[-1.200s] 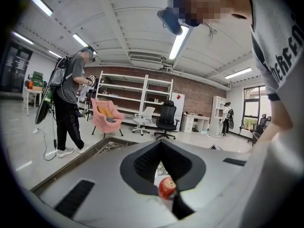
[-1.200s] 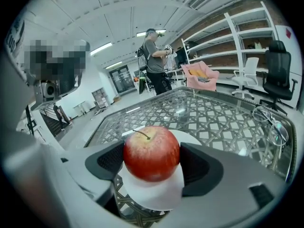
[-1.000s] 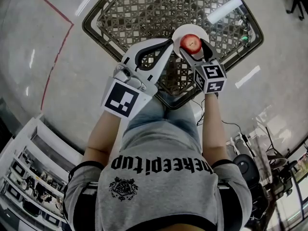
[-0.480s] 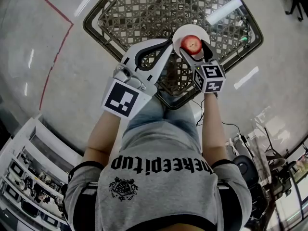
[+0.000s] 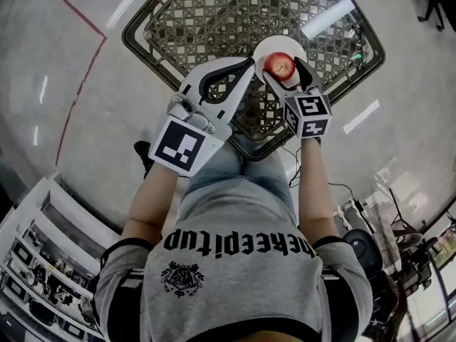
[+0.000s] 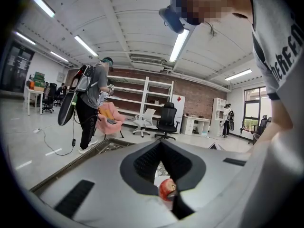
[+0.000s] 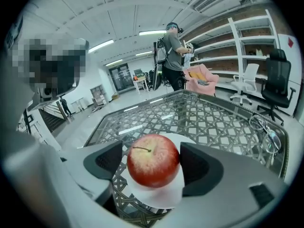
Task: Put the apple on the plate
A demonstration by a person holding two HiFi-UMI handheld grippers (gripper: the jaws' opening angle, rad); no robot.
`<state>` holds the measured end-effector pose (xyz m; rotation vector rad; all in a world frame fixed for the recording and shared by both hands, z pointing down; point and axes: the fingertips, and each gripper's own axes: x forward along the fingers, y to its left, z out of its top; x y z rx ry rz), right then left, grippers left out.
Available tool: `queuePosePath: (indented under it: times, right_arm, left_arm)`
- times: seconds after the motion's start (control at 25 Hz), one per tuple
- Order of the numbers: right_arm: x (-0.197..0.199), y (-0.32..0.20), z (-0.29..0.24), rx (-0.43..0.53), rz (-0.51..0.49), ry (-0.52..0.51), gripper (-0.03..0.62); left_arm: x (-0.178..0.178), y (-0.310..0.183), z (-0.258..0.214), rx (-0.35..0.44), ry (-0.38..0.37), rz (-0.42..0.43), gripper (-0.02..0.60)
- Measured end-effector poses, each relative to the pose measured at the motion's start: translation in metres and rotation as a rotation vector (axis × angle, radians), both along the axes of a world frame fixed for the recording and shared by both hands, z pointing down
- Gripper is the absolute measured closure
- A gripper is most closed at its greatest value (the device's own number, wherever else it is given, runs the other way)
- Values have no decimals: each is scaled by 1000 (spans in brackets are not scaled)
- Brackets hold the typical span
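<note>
A red apple (image 5: 282,64) sits on a small white plate (image 5: 267,45) on the lattice-topped glass table (image 5: 214,20). My right gripper (image 5: 282,68) straddles the apple with its jaws wide open. In the right gripper view the apple (image 7: 153,159) stands stem up on the plate (image 7: 156,197), with a thin gap between it and each dark pad (image 7: 107,160). My left gripper (image 5: 249,63) hovers just left of the plate, tips together and nothing in it. Through the gap between its curved jaws, the left gripper view shows the apple (image 6: 167,189).
The table's dark frame (image 5: 139,55) rings the lattice top. A cable and small items lie at its right side (image 5: 360,54). A person with a backpack (image 6: 92,106) stands beyond the table, near a pink chair (image 6: 108,119), office chairs and shelves.
The right gripper's jaws stand slightly wider round the apple, which stays on the plate. The left gripper has kept its place.
</note>
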<state>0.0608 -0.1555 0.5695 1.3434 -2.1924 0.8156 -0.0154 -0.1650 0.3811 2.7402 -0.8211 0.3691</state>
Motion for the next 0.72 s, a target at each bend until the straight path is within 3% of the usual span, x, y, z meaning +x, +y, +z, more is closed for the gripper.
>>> queuePosePath:
  times: [0.24, 0.72]
  right_arm:
    - [-2, 2, -20, 43, -17, -14, 238]
    - [-1, 10, -66, 139, -15, -48, 452]
  left_arm:
    - [5, 6, -9, 17, 10, 3, 546]
    - [15, 18, -24, 51, 28, 6, 546]
